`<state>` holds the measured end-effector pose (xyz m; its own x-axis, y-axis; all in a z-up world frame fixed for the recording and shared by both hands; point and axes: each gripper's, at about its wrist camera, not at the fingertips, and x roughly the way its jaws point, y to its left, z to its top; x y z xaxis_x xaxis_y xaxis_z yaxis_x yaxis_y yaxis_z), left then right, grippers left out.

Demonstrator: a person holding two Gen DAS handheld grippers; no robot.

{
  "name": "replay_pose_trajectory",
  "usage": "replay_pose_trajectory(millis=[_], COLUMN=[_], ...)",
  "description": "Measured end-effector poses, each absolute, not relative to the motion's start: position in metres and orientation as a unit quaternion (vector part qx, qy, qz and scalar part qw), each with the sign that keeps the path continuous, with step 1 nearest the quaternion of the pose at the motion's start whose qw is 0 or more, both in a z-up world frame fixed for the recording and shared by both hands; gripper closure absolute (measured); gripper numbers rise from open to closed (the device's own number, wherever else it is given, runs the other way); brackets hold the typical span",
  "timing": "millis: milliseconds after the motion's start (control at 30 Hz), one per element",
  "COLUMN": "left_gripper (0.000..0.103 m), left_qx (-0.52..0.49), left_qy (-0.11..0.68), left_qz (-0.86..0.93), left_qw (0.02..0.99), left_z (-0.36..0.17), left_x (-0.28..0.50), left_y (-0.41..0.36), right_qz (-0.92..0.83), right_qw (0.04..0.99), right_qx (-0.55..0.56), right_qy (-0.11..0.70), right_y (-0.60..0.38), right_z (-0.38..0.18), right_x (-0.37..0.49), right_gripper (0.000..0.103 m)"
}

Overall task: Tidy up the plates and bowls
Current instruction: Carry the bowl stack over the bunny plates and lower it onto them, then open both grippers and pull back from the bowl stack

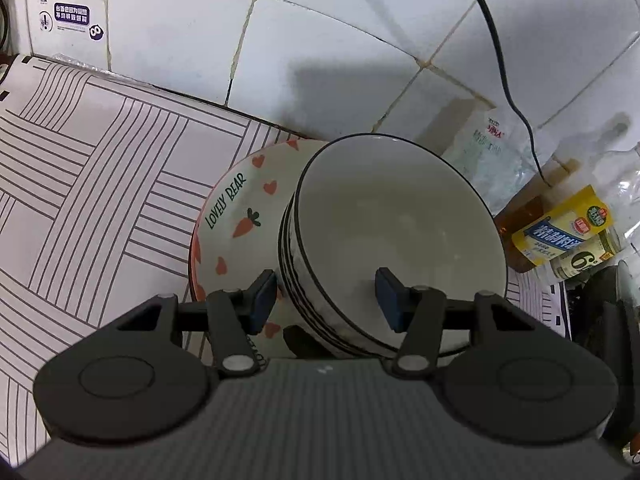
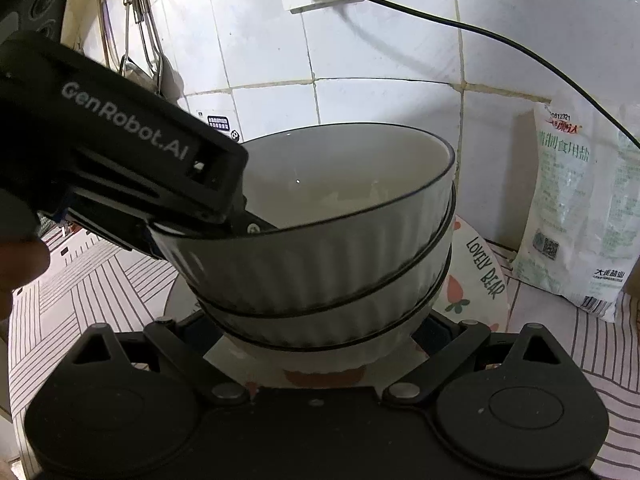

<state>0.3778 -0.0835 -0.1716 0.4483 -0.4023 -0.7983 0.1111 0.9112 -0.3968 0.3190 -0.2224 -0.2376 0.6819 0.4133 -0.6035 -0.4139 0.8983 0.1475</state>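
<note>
A stack of three white ribbed bowls with black rims (image 1: pixel 396 236) (image 2: pixel 320 256) stands on a "Lovely Bear" plate (image 1: pixel 236 208) (image 2: pixel 480 276) with hearts and carrots. My left gripper (image 1: pixel 326 300) is open, its two blue pads straddling the near rim of the top bowl, one outside and one inside. In the right wrist view the left gripper (image 2: pixel 224 220) reaches over that rim from the left. My right gripper (image 2: pixel 320 340) is open, low at the foot of the stack, with its fingertips hidden behind the bowls.
A striped cloth (image 1: pixel 92 184) covers the counter in front of a white tiled wall (image 1: pixel 320 40). A salt bag (image 2: pixel 576 208), a yellow-labelled bottle (image 1: pixel 568 232) and a black cable (image 1: pixel 500 52) are to the right. Utensils (image 2: pixel 140 40) hang at the left.
</note>
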Motion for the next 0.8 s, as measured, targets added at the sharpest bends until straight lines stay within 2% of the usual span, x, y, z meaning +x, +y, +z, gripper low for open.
replay_pose_trajectory(millis=[367,433,633,800], left_gripper=[0.050,0.043,0.032,0.027], left_qx=[-0.134,-0.124,-0.106,-0.116], left_qy=[0.507,0.502,0.479,0.467], left_qz=[-0.153,-0.157,-0.148,-0.151], left_qw=[0.838,0.841,0.859,0.864], left_z=[-0.171,-0.166,-0.146,-0.125], left_x=[0.379,0.379,0.366,0.346], left_y=[-0.087,-0.086,-0.079,-0.069], right_qz=[0.213,0.202,0.173,0.163], right_qw=[0.914,0.914,0.919,0.923], right_qx=[-0.028,-0.035,-0.038,-0.036], right_qy=[0.345,0.351,0.352,0.348], right_y=[-0.213,-0.210,-0.208,-0.212], right_z=[-0.231,-0.228,-0.213,-0.200], right_x=[0.329,0.327,0.306,0.283], right_gripper=[0.004,0.003,0.003,0.003])
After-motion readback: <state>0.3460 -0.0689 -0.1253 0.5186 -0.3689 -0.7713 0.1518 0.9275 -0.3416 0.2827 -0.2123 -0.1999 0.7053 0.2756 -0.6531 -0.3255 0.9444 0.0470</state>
